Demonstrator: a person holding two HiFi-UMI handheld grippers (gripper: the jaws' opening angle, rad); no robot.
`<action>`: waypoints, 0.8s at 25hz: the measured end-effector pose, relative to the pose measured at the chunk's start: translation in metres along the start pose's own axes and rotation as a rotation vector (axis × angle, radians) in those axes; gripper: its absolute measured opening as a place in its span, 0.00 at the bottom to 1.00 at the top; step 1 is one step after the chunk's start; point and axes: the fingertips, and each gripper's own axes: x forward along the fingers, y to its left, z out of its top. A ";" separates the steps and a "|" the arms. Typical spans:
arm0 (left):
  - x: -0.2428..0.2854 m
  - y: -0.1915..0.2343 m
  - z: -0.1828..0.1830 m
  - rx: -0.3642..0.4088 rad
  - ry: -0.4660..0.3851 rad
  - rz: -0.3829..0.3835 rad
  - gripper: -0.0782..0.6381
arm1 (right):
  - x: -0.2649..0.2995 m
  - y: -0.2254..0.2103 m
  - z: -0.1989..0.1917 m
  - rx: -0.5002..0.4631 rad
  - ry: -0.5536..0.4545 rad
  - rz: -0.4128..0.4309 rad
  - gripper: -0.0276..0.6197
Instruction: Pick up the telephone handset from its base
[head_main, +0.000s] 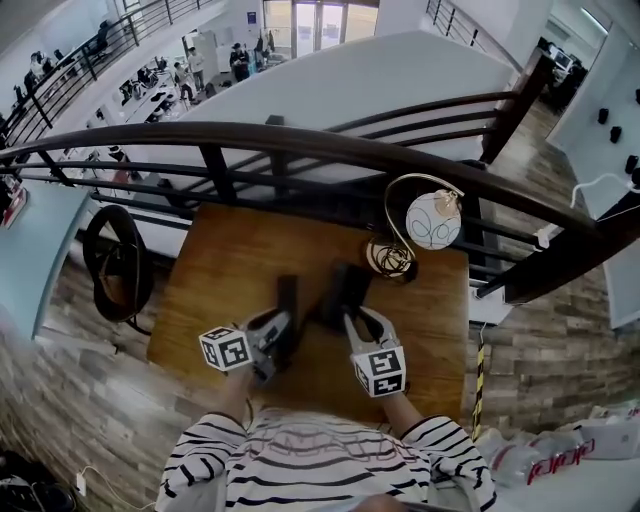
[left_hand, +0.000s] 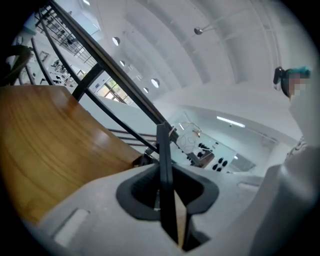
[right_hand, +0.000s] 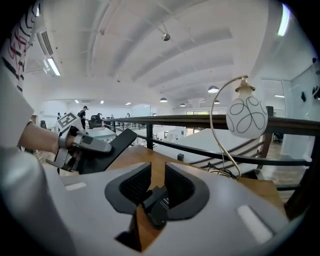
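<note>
Handset (left_hand: 163, 160) in left hand-held gripper (left_hand: 167, 189), base (right_hand: 159, 205) in right hand-held gripper (right_hand: 157, 184)

Gripping a thin black slab (left_hand: 162, 147) edge-on in the left gripper (left_hand: 165, 186), pressed tight on both faces, slab running out past the claw tips. Pinching a small black telephone part (right_hand: 159, 206) deep in the right gripper (right_hand: 157, 181), low behind the claw tips. Reaching forward from striped sleeves (head_main: 300, 450) with both bare wrists, claws side by side, pointing away from the body.
</note>
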 end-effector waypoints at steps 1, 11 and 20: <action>-0.005 -0.003 -0.003 0.002 -0.008 0.006 0.21 | -0.006 0.002 0.000 0.000 -0.004 0.000 0.16; -0.048 -0.029 -0.039 0.003 -0.084 0.062 0.21 | -0.051 0.015 -0.008 -0.006 -0.021 0.033 0.08; -0.078 -0.047 -0.069 -0.002 -0.138 0.120 0.21 | -0.083 0.024 -0.015 -0.013 -0.040 0.062 0.05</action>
